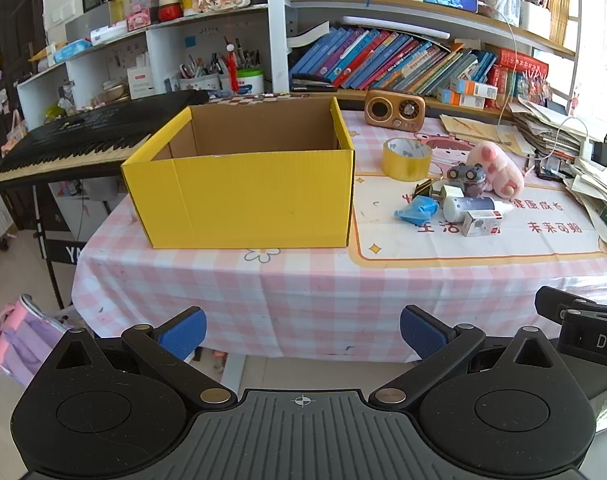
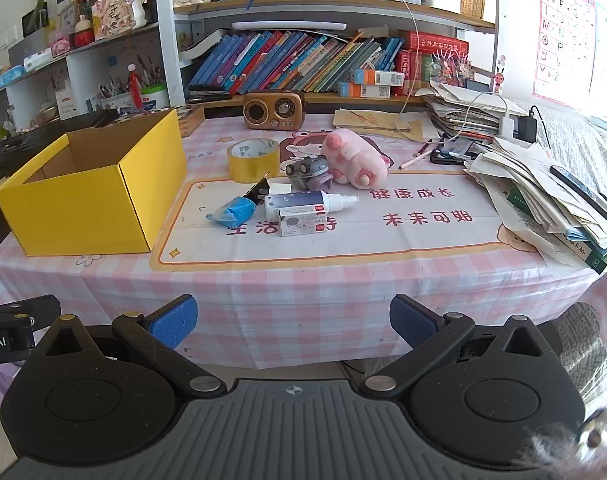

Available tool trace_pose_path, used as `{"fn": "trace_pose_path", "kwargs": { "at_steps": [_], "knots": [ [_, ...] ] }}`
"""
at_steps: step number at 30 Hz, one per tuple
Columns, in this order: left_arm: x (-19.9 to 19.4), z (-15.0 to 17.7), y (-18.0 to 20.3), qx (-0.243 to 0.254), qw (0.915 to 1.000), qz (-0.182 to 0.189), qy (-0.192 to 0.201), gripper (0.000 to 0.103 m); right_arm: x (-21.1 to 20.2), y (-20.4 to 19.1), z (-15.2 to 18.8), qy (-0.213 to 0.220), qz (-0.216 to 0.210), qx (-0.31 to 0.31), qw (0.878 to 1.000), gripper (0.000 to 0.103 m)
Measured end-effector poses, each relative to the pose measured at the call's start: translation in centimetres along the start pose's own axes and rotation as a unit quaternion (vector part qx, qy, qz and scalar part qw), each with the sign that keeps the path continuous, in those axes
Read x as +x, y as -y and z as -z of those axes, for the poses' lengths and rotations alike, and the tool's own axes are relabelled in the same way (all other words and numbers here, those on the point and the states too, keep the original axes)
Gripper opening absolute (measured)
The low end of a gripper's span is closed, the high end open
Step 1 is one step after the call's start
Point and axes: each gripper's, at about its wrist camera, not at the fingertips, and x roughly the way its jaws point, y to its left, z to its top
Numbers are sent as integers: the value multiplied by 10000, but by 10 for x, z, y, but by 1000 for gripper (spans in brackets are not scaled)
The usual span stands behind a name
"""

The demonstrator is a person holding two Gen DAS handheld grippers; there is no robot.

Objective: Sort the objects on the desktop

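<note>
Both tongs hang off the near edge of the desk, tilted down toward it, and neither has anything in it: the left gripper (image 1: 303,332) and the right gripper (image 2: 293,322) each stand with their blue pads spread wide over bare checked tablecloth (image 2: 303,280). Straight ahead of the left tongs sits the yellow box (image 1: 239,196), top open and, as far as I can see in, empty, so it looks set there as the bin for the sorting. Ahead of the right tongs, on the printed mat, the loose things lie bunched in one heap: a blue wrapped packet (image 2: 233,210) nearest the box, a white spray bottle (image 2: 303,202) lying on its side with a small carton (image 2: 303,222) touching it in front, a grey toy (image 2: 307,170), a pink plush (image 2: 353,160) behind, and a roll of yellow tape (image 2: 253,160) standing between heap and box. I'd judge nothing is sorted yet, and the right tongs are better placed for a first pick.
</note>
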Motion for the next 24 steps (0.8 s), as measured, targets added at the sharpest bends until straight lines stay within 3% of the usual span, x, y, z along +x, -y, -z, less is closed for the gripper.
{"fn": "trace_pose_path", "kwargs": {
  "at_steps": [24],
  "knots": [
    [1, 2, -1, -21, 10000, 5, -10, 103, -3, -2, 0, -26, -11, 9, 10000, 103]
  ]
}}
